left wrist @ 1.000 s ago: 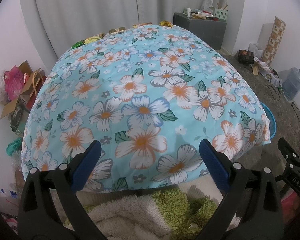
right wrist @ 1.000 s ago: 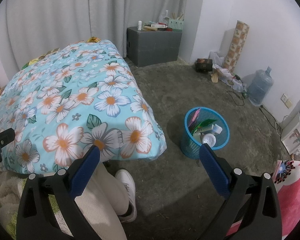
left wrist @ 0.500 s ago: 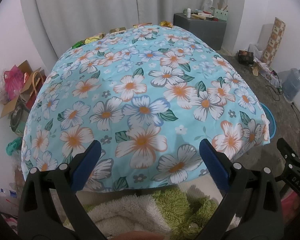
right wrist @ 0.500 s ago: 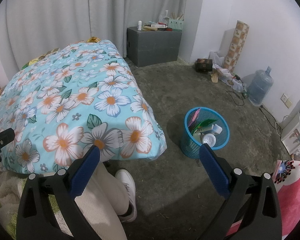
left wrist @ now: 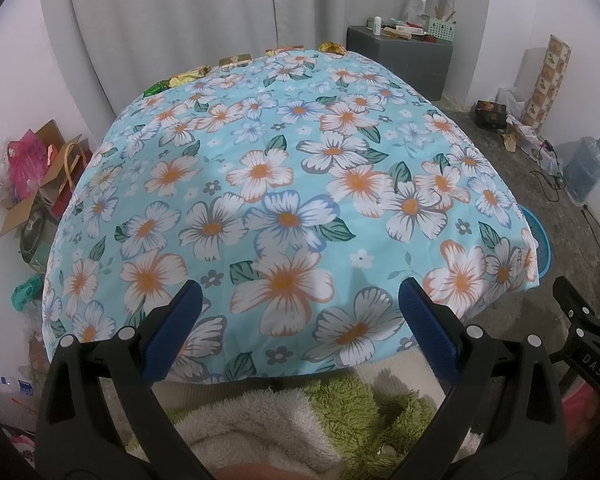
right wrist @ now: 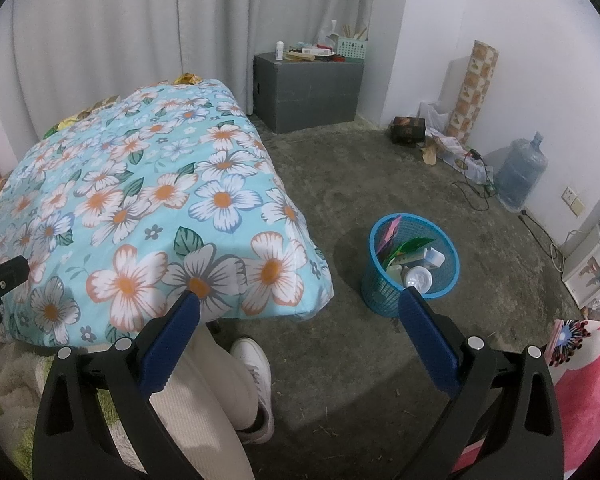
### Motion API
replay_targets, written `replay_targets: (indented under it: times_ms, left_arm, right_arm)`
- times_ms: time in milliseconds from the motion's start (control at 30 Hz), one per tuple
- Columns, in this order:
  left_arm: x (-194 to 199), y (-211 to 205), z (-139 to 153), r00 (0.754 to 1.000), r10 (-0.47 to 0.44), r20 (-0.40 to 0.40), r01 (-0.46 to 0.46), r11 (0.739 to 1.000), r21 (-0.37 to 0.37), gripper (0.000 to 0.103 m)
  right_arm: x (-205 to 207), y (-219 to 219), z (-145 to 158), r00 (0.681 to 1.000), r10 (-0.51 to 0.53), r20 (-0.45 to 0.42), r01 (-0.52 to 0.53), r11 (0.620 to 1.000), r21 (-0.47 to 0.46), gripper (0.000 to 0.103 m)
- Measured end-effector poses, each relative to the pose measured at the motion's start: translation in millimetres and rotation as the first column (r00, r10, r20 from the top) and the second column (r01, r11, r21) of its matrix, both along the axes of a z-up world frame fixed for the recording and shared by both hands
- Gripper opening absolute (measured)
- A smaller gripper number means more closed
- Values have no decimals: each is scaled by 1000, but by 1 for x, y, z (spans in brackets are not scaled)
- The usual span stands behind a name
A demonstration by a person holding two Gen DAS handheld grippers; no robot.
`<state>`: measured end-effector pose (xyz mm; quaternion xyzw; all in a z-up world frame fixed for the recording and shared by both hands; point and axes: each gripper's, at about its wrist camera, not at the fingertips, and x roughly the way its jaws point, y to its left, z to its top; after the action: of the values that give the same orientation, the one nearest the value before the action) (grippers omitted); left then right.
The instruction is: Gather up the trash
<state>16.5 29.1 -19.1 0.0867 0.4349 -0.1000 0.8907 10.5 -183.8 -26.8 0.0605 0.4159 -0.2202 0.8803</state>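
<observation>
A table under a blue floral cloth (left wrist: 292,184) fills the left wrist view. Along its far edge lie wrappers: a green one (left wrist: 156,88), a yellow one (left wrist: 188,76), a small gold box (left wrist: 235,60) and a crumpled gold wrapper (left wrist: 332,47). My left gripper (left wrist: 300,308) hangs open over the near edge, holding nothing. In the right wrist view a blue mesh bin (right wrist: 412,264) with several bits of trash stands on the floor right of the table (right wrist: 140,200). My right gripper (right wrist: 300,320) is open and empty, above the floor near the bin.
A person's leg and white shoe (right wrist: 252,364) sit below the table's near corner. A grey box (right wrist: 308,88) with clutter stands at the back wall, a water jug (right wrist: 520,176) and cables at right. Cardboard and bags (left wrist: 40,176) pile up left of the table.
</observation>
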Motion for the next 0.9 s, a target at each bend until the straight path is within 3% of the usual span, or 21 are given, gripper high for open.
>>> replay_targets:
  times_ms: [900]
  left_arm:
    - [4,-2,0,1000,1,-3,-1,1000,-3,94]
  right_arm:
    - [0,0,0,1000,-2,0,2,1000,0,97]
